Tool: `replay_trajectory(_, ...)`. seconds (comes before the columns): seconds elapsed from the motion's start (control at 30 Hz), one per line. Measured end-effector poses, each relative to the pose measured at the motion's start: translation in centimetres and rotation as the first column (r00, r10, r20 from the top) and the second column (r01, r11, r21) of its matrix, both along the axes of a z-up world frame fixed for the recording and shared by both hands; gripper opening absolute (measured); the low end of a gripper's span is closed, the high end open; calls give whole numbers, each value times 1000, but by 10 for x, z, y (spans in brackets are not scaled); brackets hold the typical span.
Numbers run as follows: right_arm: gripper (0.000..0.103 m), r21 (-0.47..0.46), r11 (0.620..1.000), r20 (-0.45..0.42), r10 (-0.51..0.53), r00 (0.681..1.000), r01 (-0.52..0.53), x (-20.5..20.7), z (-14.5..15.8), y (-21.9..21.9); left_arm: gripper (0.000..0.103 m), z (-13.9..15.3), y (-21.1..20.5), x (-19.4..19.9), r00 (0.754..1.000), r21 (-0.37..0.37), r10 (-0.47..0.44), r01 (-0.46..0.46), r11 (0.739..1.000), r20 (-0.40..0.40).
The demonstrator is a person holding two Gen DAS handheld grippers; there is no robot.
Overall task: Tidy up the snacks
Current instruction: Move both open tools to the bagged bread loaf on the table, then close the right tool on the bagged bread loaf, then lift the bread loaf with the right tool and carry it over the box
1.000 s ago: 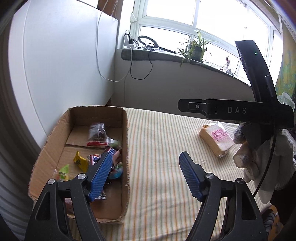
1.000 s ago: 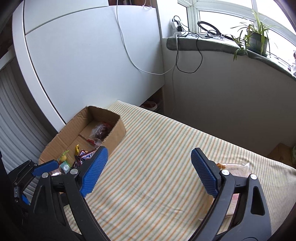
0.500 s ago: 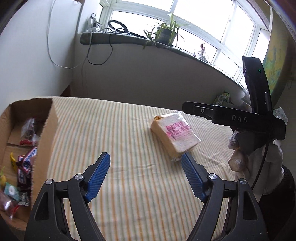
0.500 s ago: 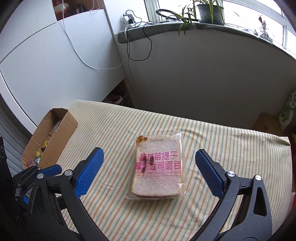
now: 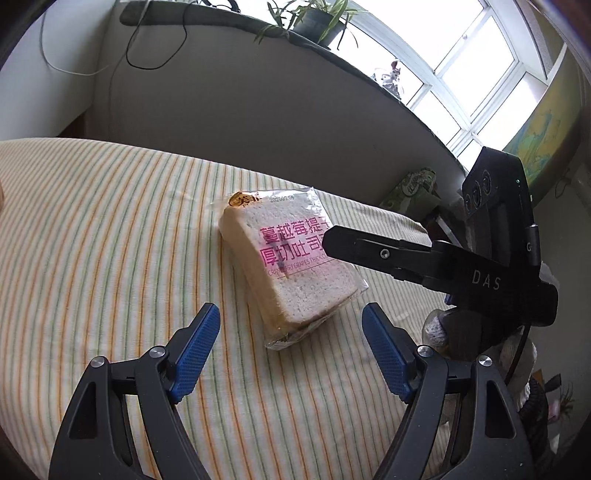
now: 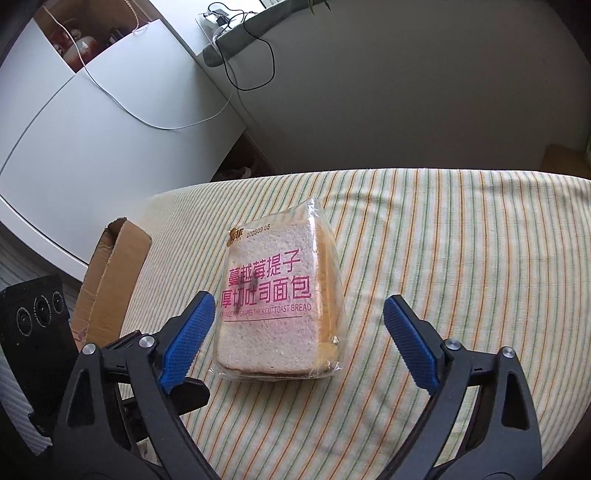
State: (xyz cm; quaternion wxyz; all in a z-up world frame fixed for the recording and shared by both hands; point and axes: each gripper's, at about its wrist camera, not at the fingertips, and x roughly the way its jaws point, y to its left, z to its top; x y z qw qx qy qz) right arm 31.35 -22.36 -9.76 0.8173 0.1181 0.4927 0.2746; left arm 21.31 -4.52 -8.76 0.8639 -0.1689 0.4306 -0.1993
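One cardboard box sits at the left edge of the striped bedspread. One bag of toast bread lies near its middle. My left gripper tilts down before it, fingers apart. My right gripper straddles the bag's near end, jaws just narrowed, not touching.

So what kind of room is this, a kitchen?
Probably not a kitchen: more likely a bedroom or living room at home. A striped cloth covers the surface under the bread, a plant sits by the window, and a charger cable dangles.
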Motion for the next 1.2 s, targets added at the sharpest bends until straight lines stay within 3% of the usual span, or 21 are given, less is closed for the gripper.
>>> replay_trajectory(0.27,77,30,999,-53,39,998,-37,-1,-17,10,77,-17,-7,23,999,-30,-9,7,1000,-51)
replay_trajectory(0.5,62,37,999,-66,34,997,-32,0,-17,10,63,-18,-13,29,999,-6,-31,31,999,-45)
replay_trajectory(0.77,61,33,999,-56,32,998,-30,-10,-13,22,58,-10,-18,28,999,43,-40,41,998,-13)
replay_trajectory(1.2,61,41,996,19,76,997,-77,-55,27,53,58,23,7,-18,996,83,-3,-4,997,85)
